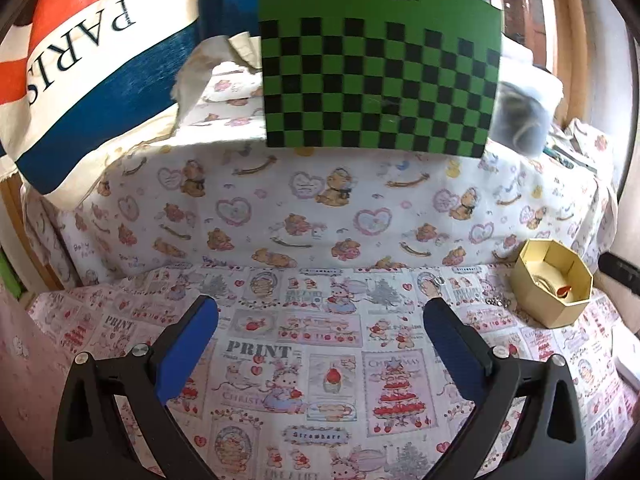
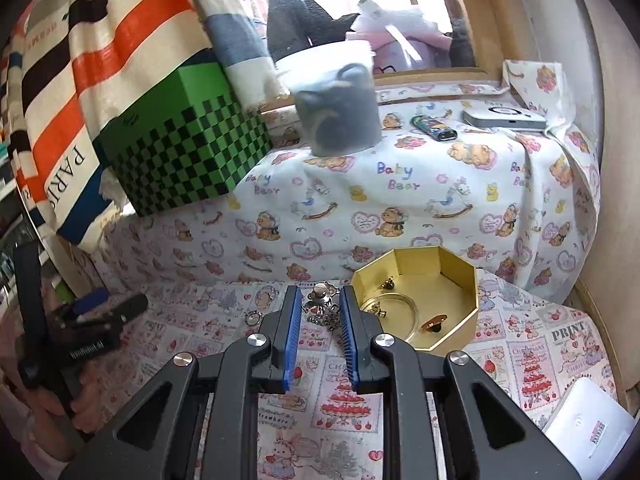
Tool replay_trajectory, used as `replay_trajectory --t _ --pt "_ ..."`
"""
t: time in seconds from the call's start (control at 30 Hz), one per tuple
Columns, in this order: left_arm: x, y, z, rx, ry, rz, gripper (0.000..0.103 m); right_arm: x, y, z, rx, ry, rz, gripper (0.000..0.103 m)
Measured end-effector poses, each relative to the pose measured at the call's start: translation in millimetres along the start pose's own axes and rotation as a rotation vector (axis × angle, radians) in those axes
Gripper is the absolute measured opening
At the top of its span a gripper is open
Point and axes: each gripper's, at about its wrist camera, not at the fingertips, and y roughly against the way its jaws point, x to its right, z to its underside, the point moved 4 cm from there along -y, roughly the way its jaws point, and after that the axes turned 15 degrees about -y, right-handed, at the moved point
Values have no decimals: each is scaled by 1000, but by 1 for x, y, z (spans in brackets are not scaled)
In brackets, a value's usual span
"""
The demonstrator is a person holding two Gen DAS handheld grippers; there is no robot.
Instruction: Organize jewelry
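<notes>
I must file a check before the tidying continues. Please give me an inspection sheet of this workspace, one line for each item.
Surface: printed cloth covers the table and the raised step behind.
Job's things: gold octagonal box, open, holding a ring-shaped piece and small gold pieces; silver charm cluster and a small silver ring lie on the cloth left of it.
Clutter: green checkered box, translucent tub, lighter, flat white device, white card.
Grippers: left gripper wide open, empty; right gripper narrowly parted, fingers either side of the charm cluster; grip not clear.
Cables: nothing seen.
Surroundings: striped PARIS bag, bright window behind.
</notes>
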Motion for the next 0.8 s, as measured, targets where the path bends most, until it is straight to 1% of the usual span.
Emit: replay_trajectory --t 0.13,0.3,0.4,0.43,0.53,0.57,0.63,0.7,0.8 --pt "8 1 -1 13 -18 16 102 8 1 -5 6 -30 -1 21" --pt "16 4 -5 41 -54 14 102 14 0 -7 6 -48 6 21" --pt "20 5 -8 44 -58 24 102 18 0 -8 5 -61 7 21" --pt "21 5 -10 43 -51 35 102 18 0 -9 10 -60 11 21" --pt "24 2 -18 34 -17 98 101 20 3 -11 24 -60 19 21" --pt "26 0 -22 27 -3 120 99 20 4 -12 24 -64 14 21" --pt "30 -5 -29 10 19 178 90 20 6 -13 25 -67 4 21" --pt "38 -11 -37 -15 37 229 83 22 5 -13 29 -71 11 21" --pt "58 -23 -47 -60 2 290 72 26 2 -14 21 -89 16 21"
